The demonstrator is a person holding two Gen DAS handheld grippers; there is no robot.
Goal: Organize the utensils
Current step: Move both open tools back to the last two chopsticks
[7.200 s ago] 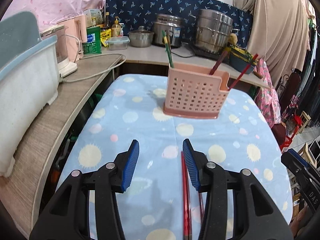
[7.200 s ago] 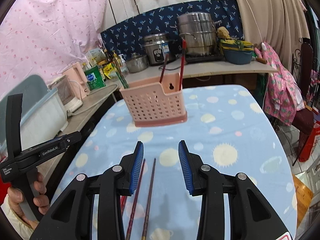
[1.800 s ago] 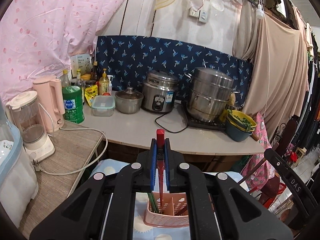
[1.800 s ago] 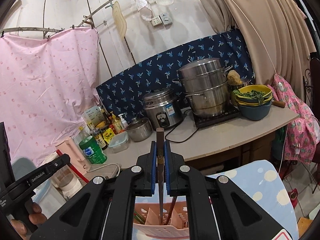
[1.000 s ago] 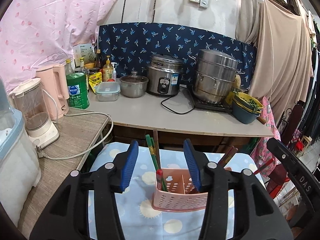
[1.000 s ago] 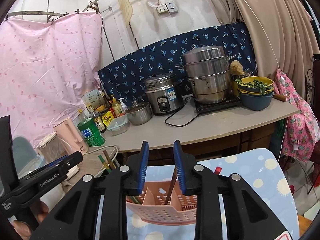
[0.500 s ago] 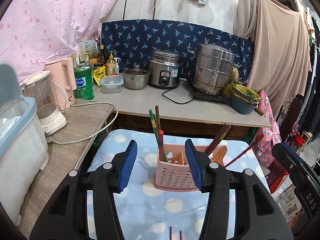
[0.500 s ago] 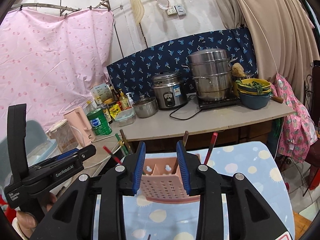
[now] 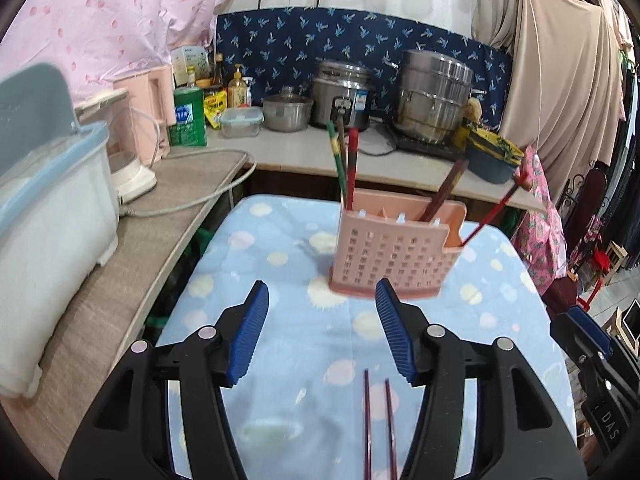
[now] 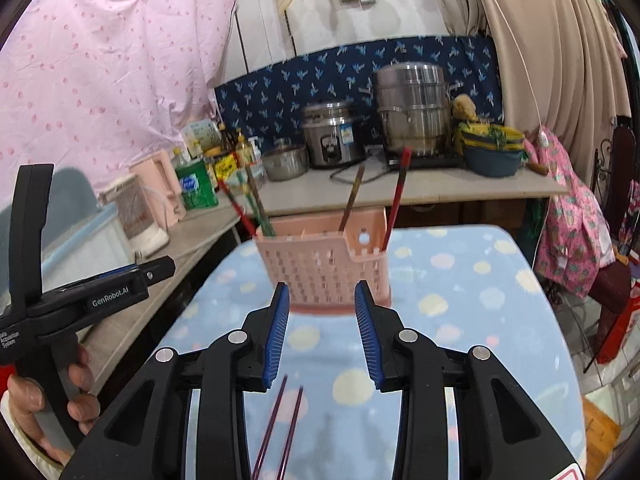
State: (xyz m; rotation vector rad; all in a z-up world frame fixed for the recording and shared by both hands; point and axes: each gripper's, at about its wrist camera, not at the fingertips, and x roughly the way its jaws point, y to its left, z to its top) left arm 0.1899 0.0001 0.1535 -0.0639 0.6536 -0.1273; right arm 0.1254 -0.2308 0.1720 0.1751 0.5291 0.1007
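Fingers (image 9: 248,336) above two dark chopsticks (image 9: 378,424)

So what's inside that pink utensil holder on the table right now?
Chopsticks stand in the pink holder: green and red ones at one end, brown ones further along. Its walls hide their lower ends.

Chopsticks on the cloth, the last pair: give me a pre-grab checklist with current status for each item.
1. Left gripper free: ok, jaws opening, nothing between them.
2. Right gripper free: ok, jaws open and empty.
3. Pair of chopsticks reachable: ok, lying side by side on the tablecloth, below and between the left jaws, not touching them.
4. Same pair in the right wrist view: ok, under the right gripper, left of centre.
5. Pink holder upright: ok, standing on the cloth, chopsticks already in it.
6. Free compartment for this pair: cannot tell, the inside is mostly hidden.
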